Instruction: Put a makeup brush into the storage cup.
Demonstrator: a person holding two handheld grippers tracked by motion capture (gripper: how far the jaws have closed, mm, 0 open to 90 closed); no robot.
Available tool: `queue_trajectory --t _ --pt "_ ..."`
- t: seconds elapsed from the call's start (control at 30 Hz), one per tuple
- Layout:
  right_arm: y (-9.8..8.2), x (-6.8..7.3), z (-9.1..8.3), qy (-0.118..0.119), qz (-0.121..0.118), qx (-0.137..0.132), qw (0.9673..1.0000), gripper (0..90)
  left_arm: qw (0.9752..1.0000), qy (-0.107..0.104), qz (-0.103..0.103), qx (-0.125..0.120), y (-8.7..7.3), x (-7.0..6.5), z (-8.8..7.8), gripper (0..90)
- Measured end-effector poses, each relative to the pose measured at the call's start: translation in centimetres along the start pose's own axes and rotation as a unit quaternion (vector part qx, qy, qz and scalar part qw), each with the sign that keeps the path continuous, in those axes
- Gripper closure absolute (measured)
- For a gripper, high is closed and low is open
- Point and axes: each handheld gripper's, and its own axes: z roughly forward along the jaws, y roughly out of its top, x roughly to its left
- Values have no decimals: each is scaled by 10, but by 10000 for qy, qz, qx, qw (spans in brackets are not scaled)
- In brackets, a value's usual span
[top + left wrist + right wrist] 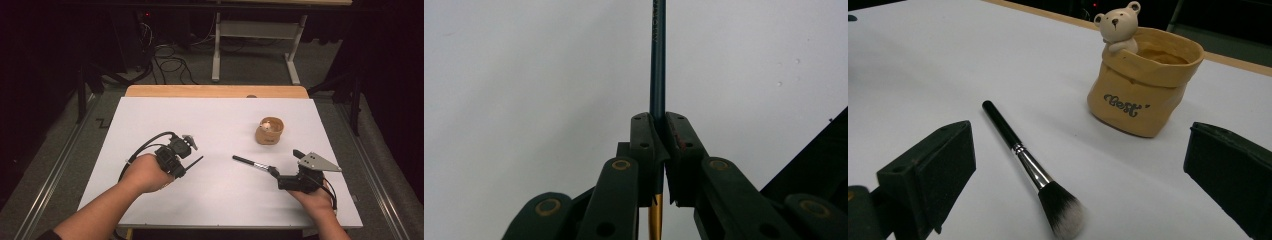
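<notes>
My left gripper [181, 169] is shut on a thin teal stick [657, 60] with a gold end, which runs straight out between the closed jaws. In the high view the stick [196, 161] pokes right from the gripper, above the left part of the white table [220, 120]. A makeup brush [1023, 160] with a black handle, a silver ferrule and a dark, white-tipped head lies flat on the table. My right gripper [1080, 150] stands open just behind its bristle end, not touching it. The high view has the brush [250, 162] left of my right gripper [286, 163].
A tan ceramic pot [1143, 87] shaped like a sack, with a small bear on its rim, stands upright beyond the brush, at the back right in the high view [270, 132]. A wooden strip [215, 91] edges the table's far side.
</notes>
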Motion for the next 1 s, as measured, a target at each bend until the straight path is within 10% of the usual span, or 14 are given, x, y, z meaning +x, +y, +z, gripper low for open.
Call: queue_trajectory --t 0.43,1.0 --pt "4 16 0 293 -524 58 9982 37 9989 -211 370 185 9 -10 11 832" --pt "23 65 18 819 -1347 221 9872 159 9970 -389 616 256 19 -18 20 832"
